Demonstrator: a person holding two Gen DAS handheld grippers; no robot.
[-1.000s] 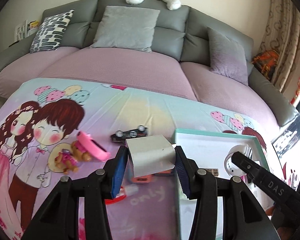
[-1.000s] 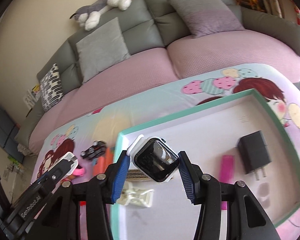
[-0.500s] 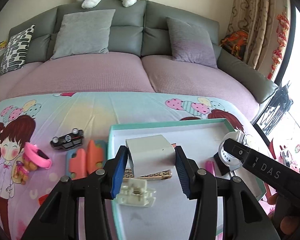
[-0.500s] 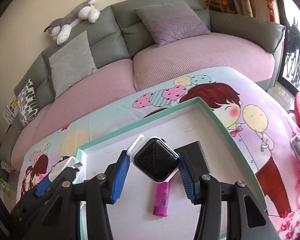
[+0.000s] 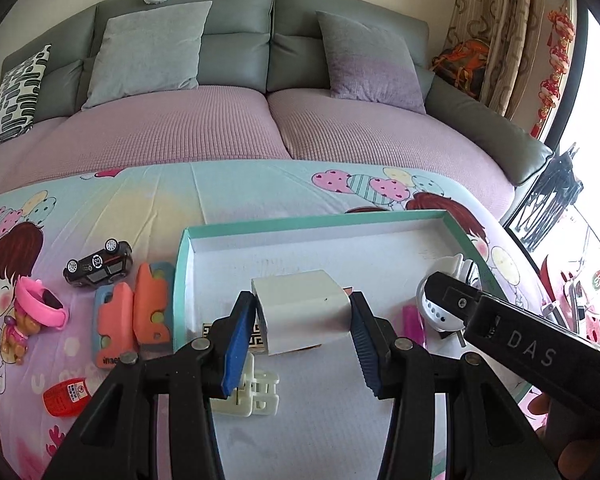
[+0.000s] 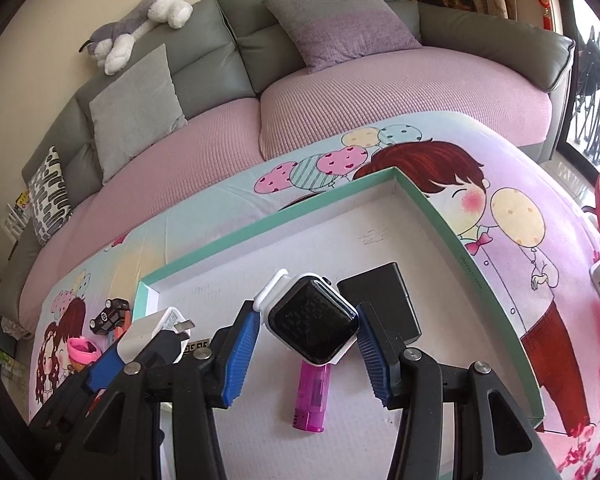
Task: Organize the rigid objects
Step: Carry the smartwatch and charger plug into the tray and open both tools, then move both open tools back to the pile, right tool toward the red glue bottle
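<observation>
Both over the teal tray (image 5: 308,222) now: left gripper (image 5: 300,324) clamps the white charger (image 5: 304,306), right gripper (image 6: 306,330) pinches the smartwatch (image 6: 314,322), each poised for dropping in.

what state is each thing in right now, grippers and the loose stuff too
left hand-held gripper: shut on white charger
white charger: held above tray
right hand-held gripper: shut on smartwatch
smartwatch: held, screen dark
tray: open, no lid
purple lighter: lying flat in tray
black adapter: lying flat in tray
toy car: overturned, on the cloth
</observation>
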